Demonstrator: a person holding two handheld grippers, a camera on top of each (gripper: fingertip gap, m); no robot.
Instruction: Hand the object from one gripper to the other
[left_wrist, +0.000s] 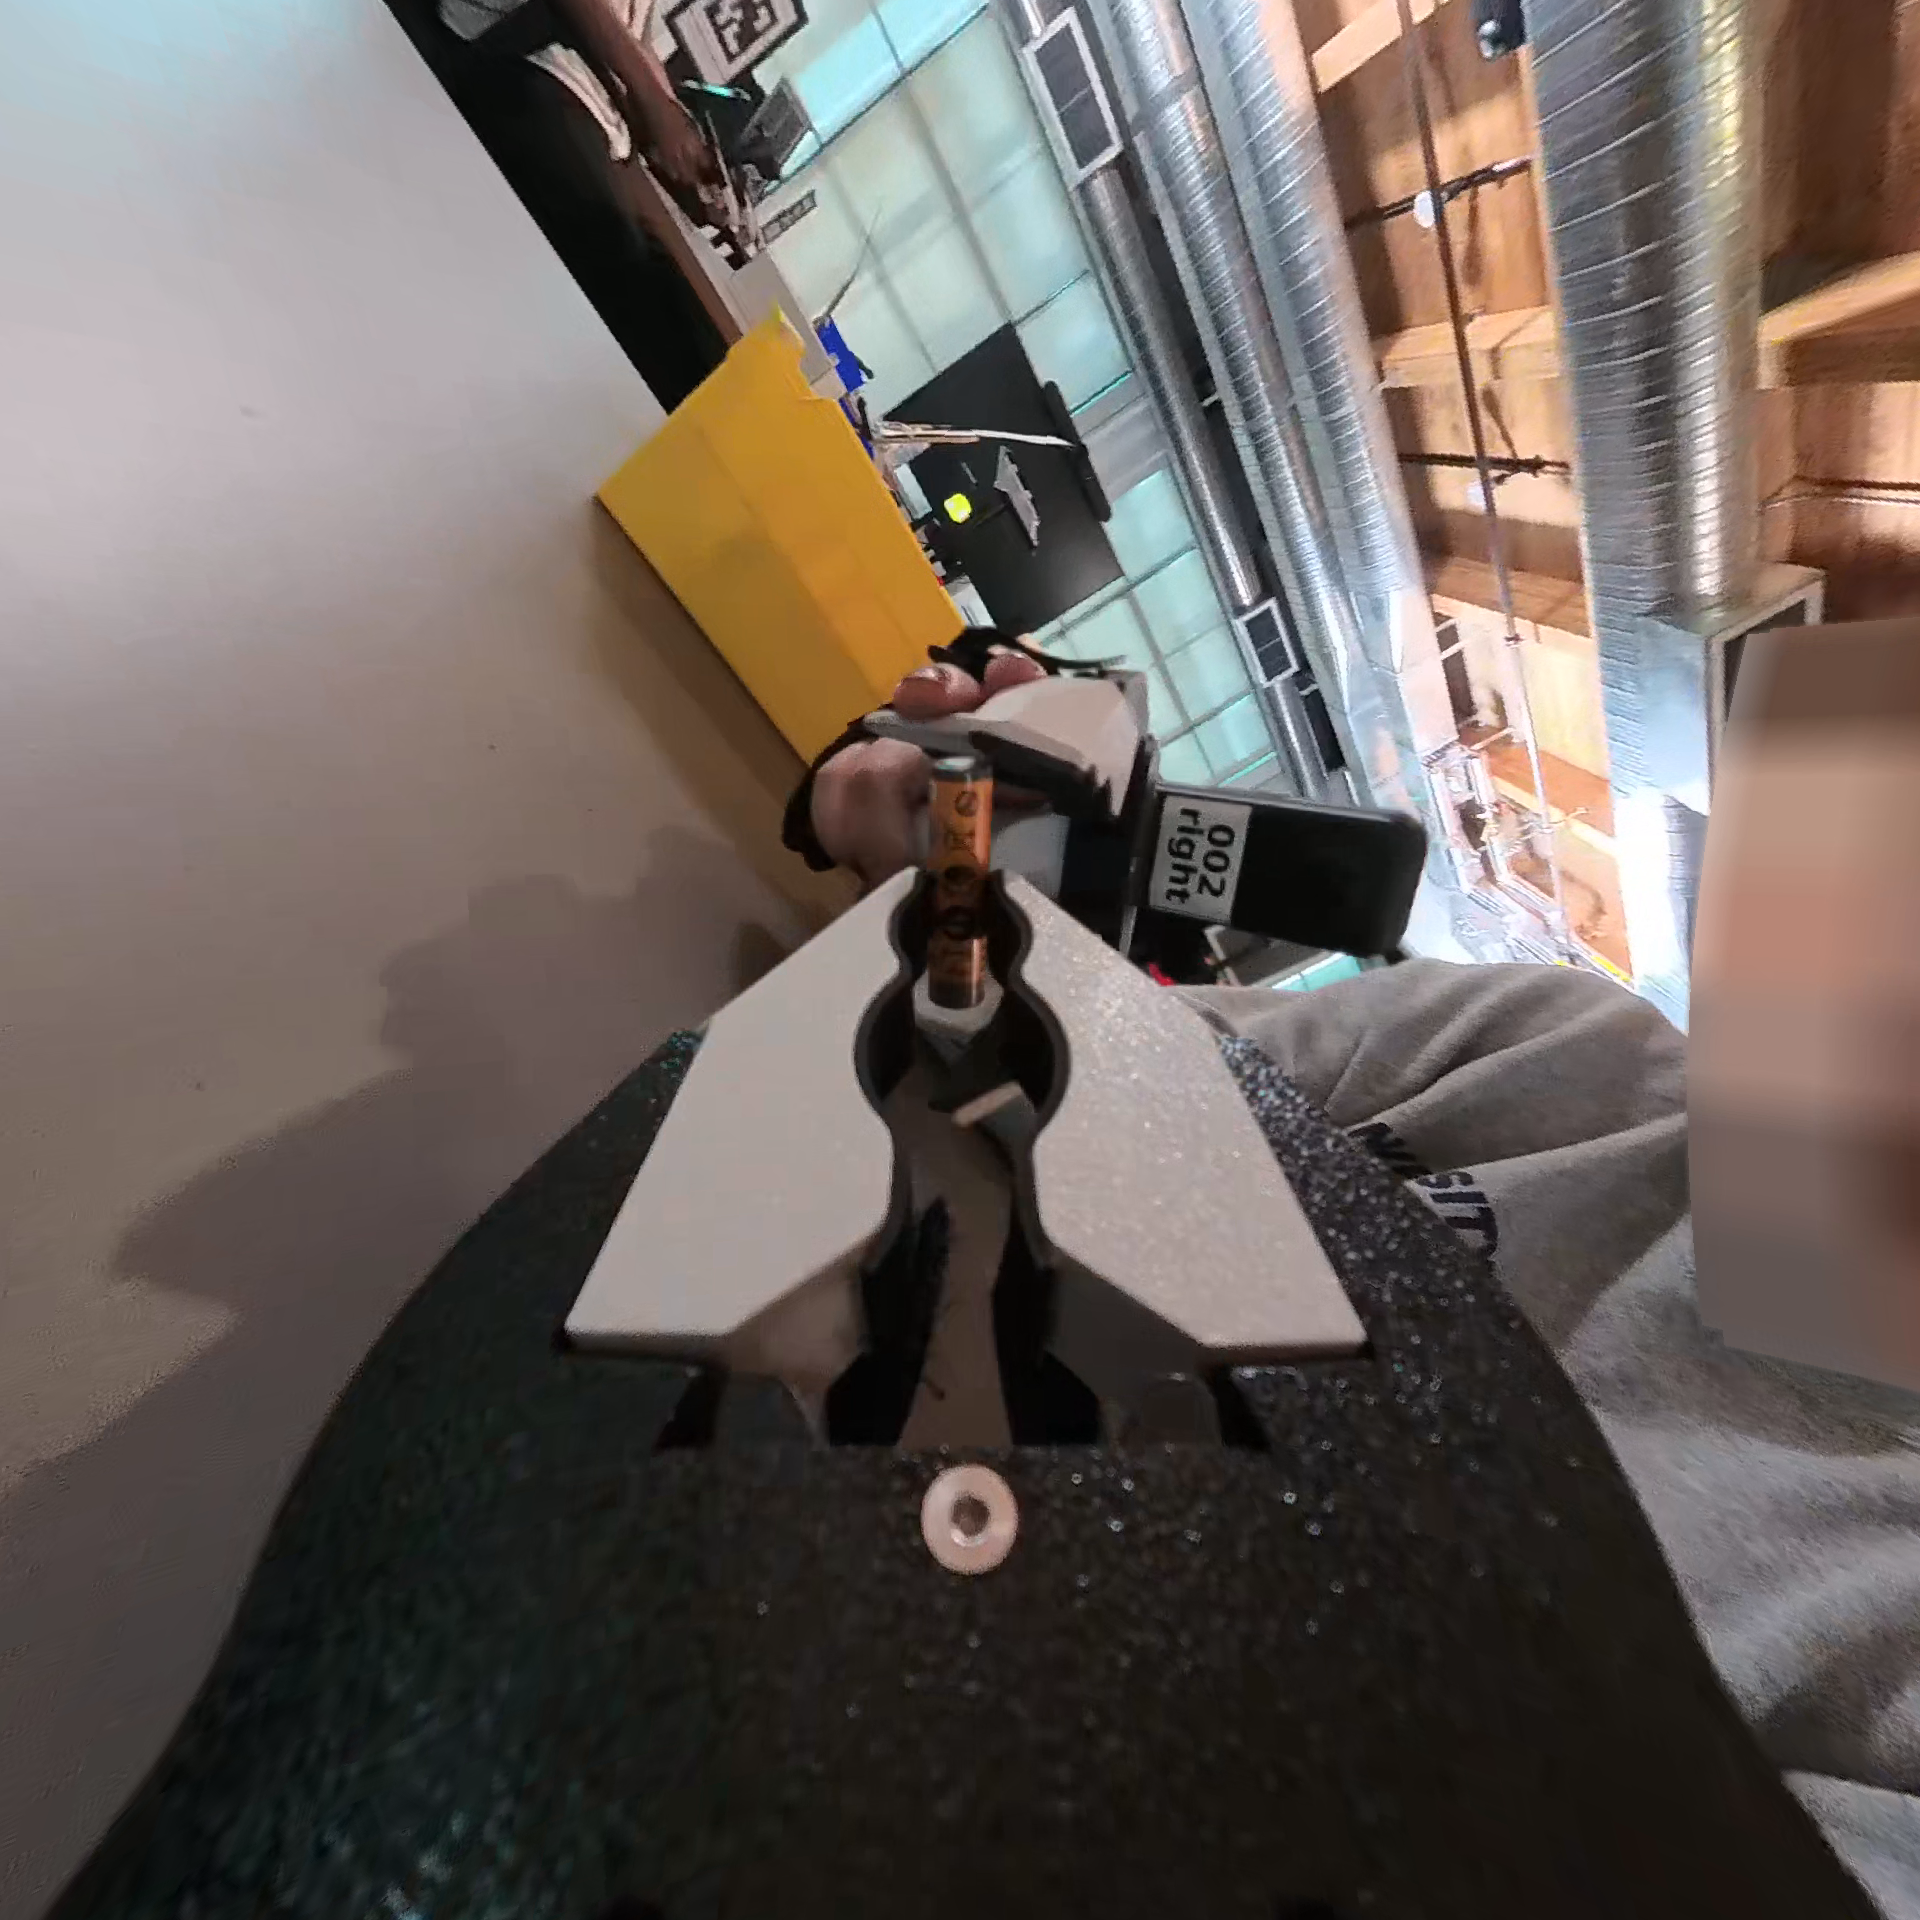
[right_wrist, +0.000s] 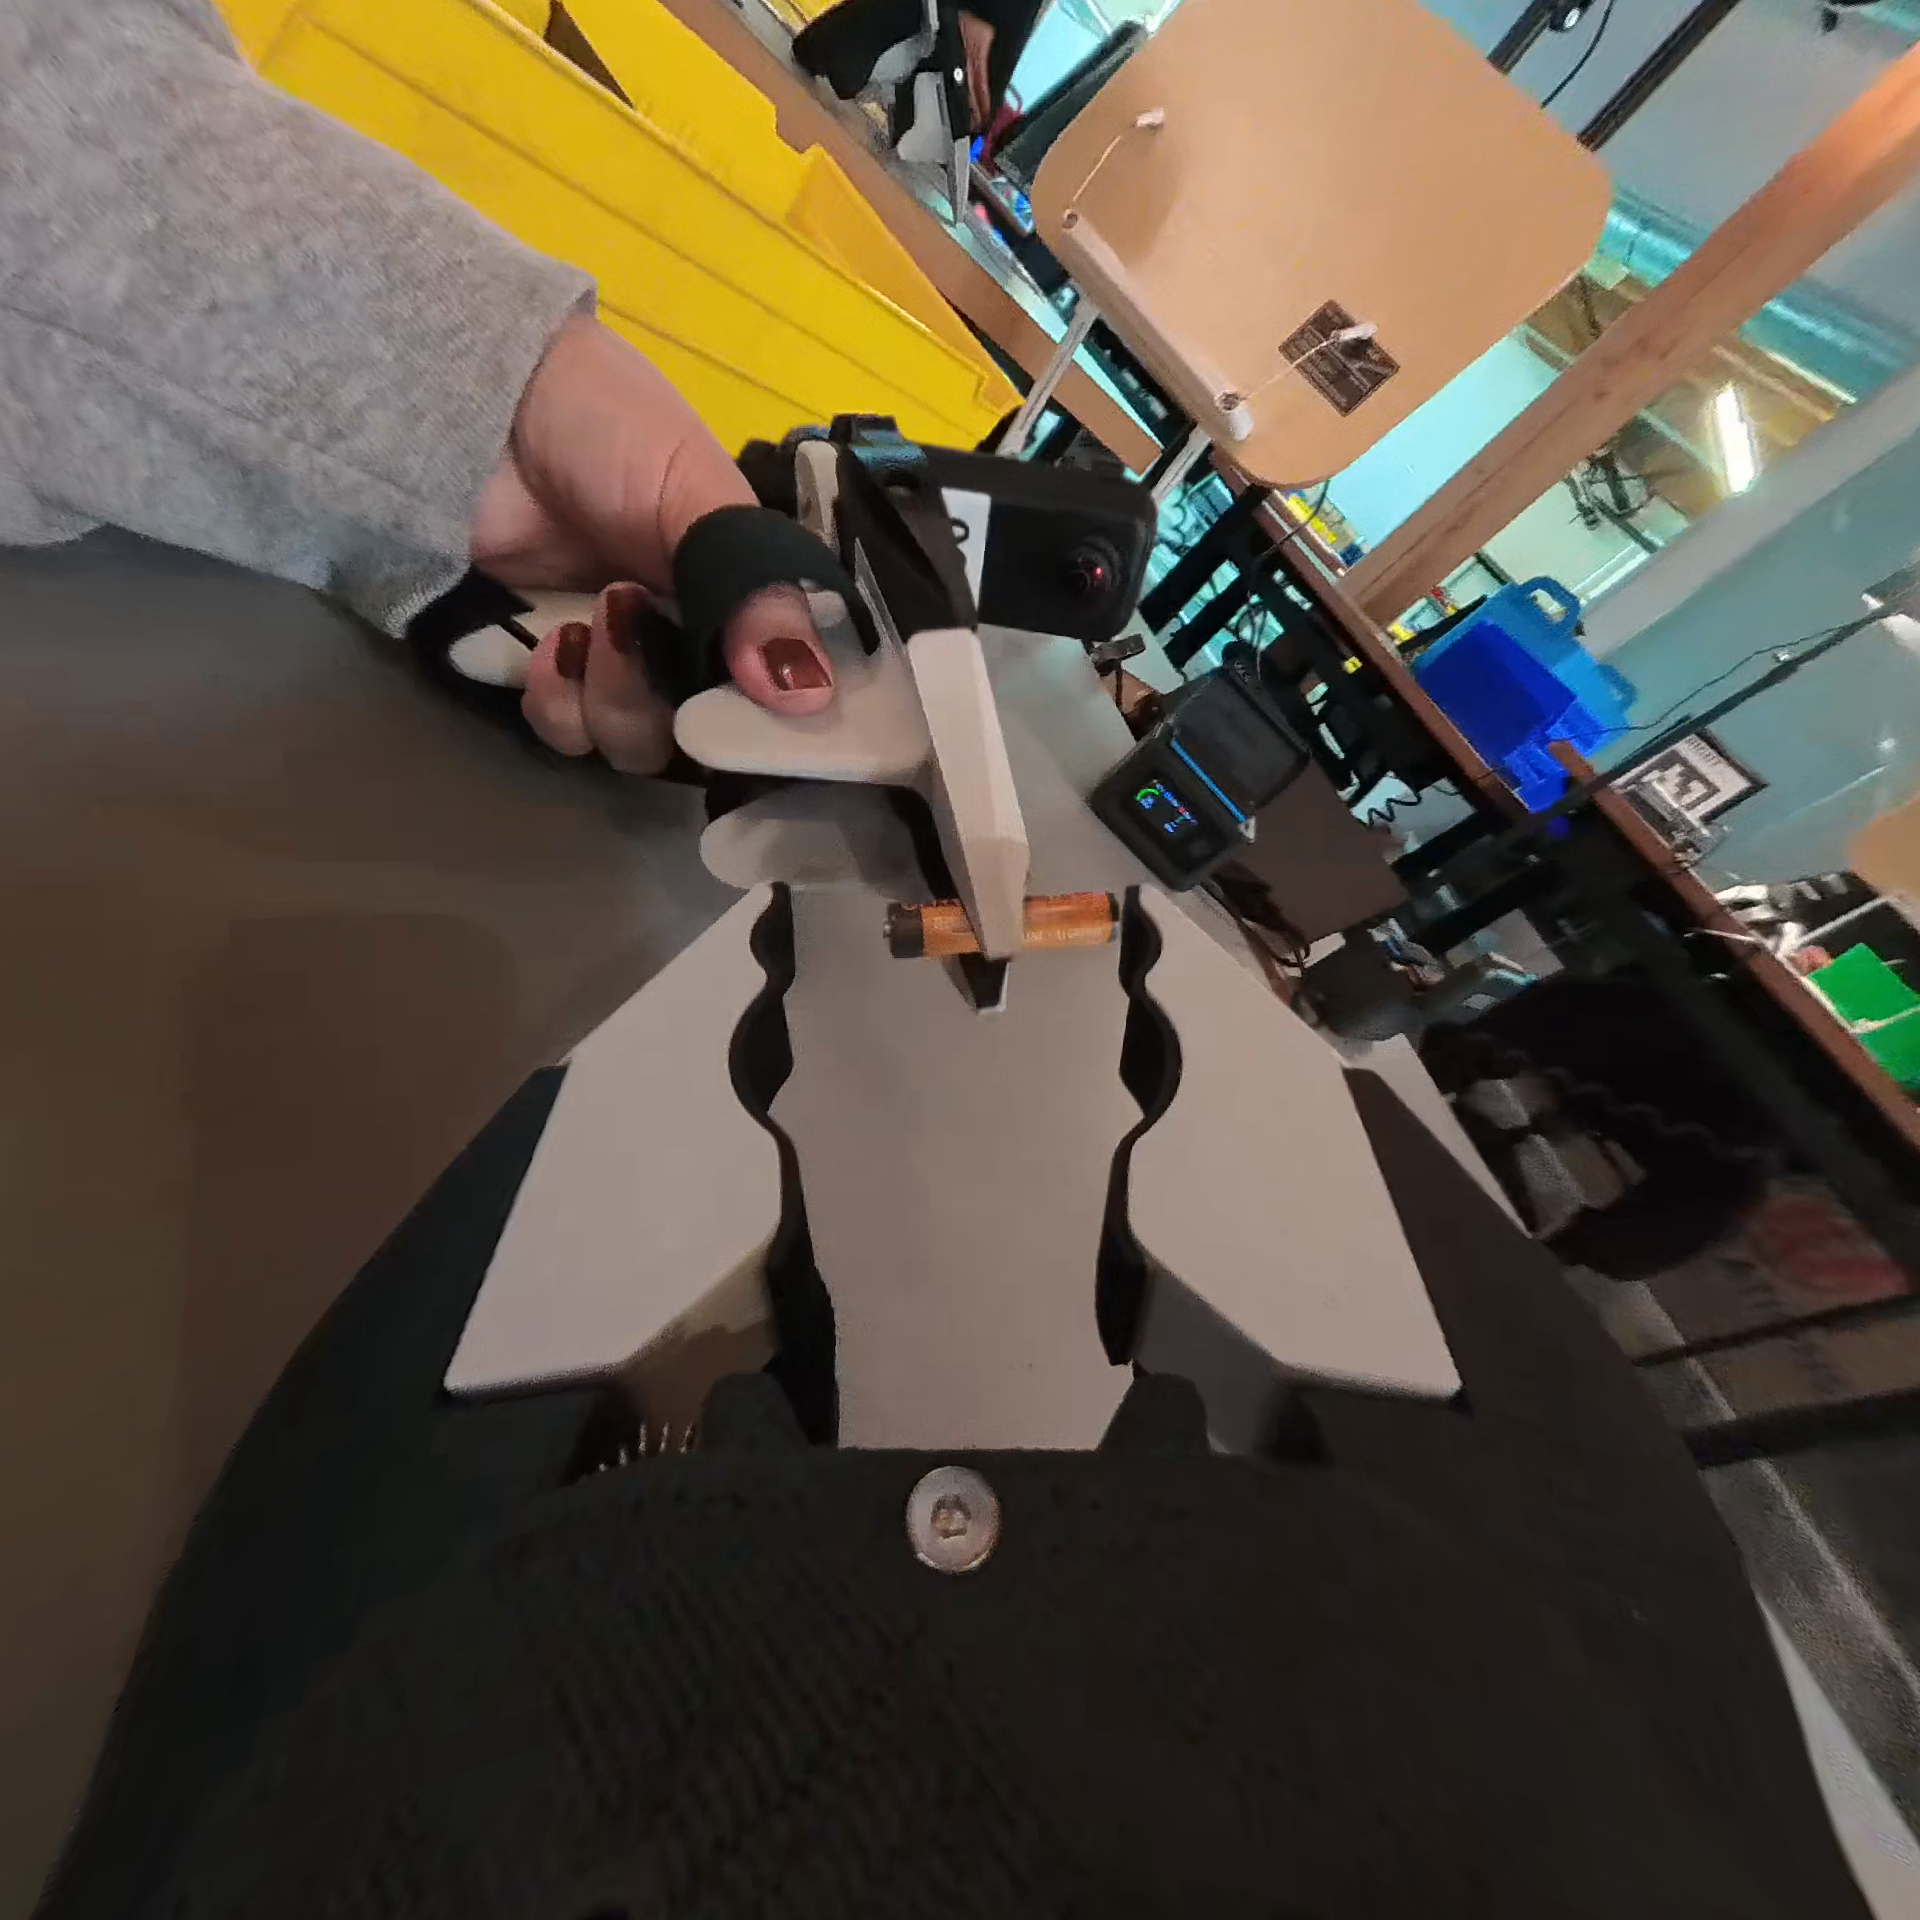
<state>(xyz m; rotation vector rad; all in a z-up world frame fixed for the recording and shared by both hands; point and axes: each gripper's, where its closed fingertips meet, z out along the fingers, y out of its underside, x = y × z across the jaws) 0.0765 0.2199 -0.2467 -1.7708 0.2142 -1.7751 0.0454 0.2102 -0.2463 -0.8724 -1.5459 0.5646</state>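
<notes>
An orange and black battery (left_wrist: 954, 844) is clamped at its middle between the two pale fingers of my left gripper (left_wrist: 956, 883), held in the air above the table. In the right wrist view the battery (right_wrist: 1060, 923) lies crosswise between the fingertips of my right gripper (right_wrist: 954, 914), whose jaws stand wide apart. Its right end is close to my right fingertip (right_wrist: 1143, 935); a gap shows at its left end. The left gripper's fingers (right_wrist: 971, 800) show edge-on there. In the left wrist view the right gripper's fingers (left_wrist: 1049, 727) sit just beyond the battery.
A yellow bin (left_wrist: 769, 540) stands at the far edge of the pale table (left_wrist: 260, 520) and also shows in the right wrist view (right_wrist: 644, 218). A hand and grey sleeve (right_wrist: 229, 291) hold the left gripper. A wooden chair back (right_wrist: 1320, 229) and blue box (right_wrist: 1507, 675) are behind. The grippers are tip to tip, or close to it.
</notes>
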